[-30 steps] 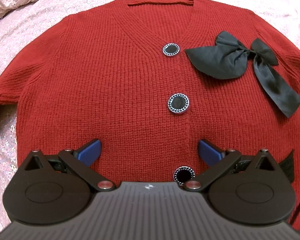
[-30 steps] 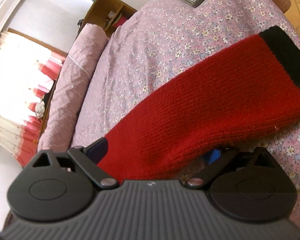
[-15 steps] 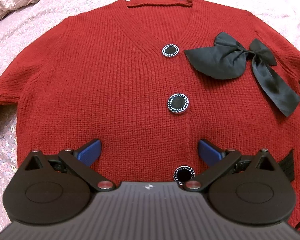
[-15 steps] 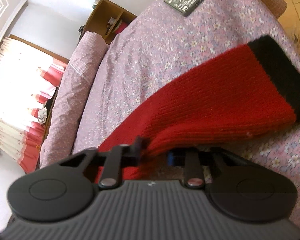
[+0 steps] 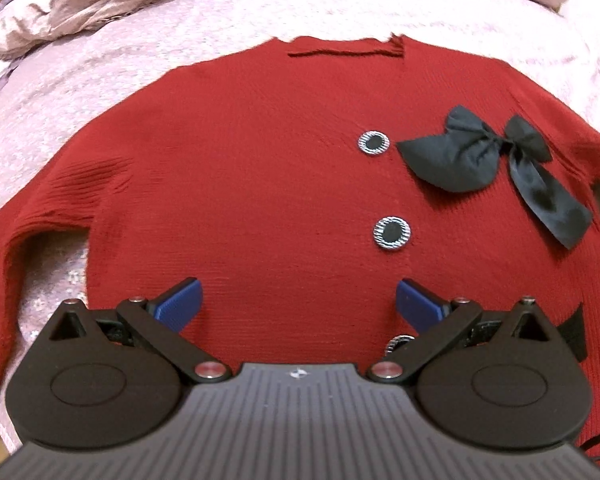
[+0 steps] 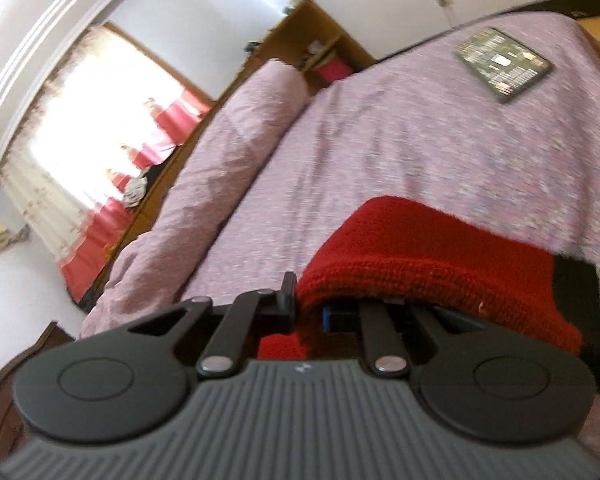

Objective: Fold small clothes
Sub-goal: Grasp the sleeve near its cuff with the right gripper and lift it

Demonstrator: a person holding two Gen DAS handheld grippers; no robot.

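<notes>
Gripping a fold of red knit, the right gripper [image 6: 306,312] has its jaws drawn tight on the sleeve [image 6: 432,264] of the garment, the cloth draped up and over the fingers; the sleeve's black cuff [image 6: 580,304] hangs off to the right of the tool.

Left gripper [image 5: 298,304]: jaws wide, blue pads [image 5: 180,304] apart, nothing between them, poised above the lower front of the cardigan [image 5: 260,160].

Cardigan: red knit, lying flat and face up on the bed [image 5: 80,80], neckline away from the left tool. Three black buttons with silver rims run up the front; the lowest button [image 5: 396,344] is half hidden behind the gripper's linkage, the middle button [image 5: 392,233] and the top button [image 5: 374,143] are in plain sight. A black bow [image 5: 476,156] sits just right of the top button, one tail trailing down toward the hem. The left sleeve [image 5: 20,240] bends down along the body's edge (its end trimmed in black).

Bed: pink floral cover. Beyond the held sleeve, a dark flat box [image 6: 502,64] lies near the far end; a long bolster [image 6: 228,152] lies along the far side. Further off: a wooden shelf unit [image 6: 320,48] and a bright window with curtains [image 6: 100,120], both blurred.
</notes>
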